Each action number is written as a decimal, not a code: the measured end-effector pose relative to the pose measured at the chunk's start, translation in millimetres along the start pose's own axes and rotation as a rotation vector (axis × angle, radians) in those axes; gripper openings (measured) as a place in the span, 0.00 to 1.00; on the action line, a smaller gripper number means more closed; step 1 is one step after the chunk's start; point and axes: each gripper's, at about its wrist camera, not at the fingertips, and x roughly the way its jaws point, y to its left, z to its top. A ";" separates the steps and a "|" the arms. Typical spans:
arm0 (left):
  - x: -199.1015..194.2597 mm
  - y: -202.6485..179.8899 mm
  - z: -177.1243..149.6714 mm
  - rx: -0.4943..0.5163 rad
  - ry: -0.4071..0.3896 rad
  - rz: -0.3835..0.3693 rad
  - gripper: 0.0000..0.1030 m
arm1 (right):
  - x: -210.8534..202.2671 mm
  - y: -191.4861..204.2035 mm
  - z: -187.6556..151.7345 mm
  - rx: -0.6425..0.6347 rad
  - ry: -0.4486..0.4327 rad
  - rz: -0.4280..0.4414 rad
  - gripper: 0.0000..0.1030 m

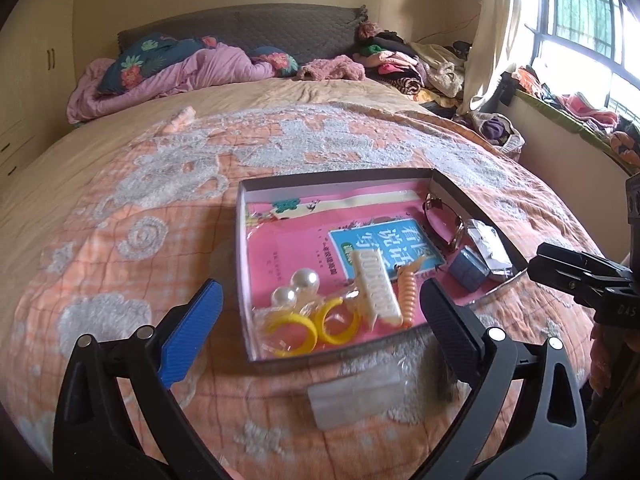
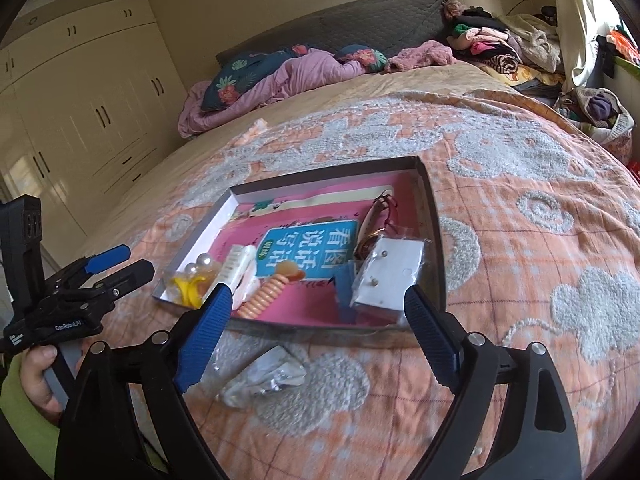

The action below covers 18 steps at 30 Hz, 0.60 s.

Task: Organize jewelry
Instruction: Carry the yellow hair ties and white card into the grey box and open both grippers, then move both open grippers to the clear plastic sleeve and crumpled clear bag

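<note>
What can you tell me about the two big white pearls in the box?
The pearls are two round, glossy white balls, side by side and touching. They sit inside a clear plastic packet in the near-left corner of the shallow box, just behind the yellow rings, beside the white hair clip. No gripper touches them.

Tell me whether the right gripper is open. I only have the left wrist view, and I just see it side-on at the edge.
Observer: Yes. The right gripper is wide open and holds nothing. It is aimed at the near edge of the box.
Operator: What is that blurry whitish thing on the quilt in front of the box?
Observer: A crumpled clear plastic packet. It lies on the quilt outside the box, close to the right gripper's left finger.
Operator: And the silvery packet in the box's right corner?
Observer: It looks like a white card in clear wrap, with two small dots on it that may be studs.
</note>
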 end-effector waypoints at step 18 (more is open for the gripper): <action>-14.5 15.6 -45.0 -0.017 0.073 0.027 0.90 | 10.5 36.7 -38.7 -0.021 0.133 0.058 0.85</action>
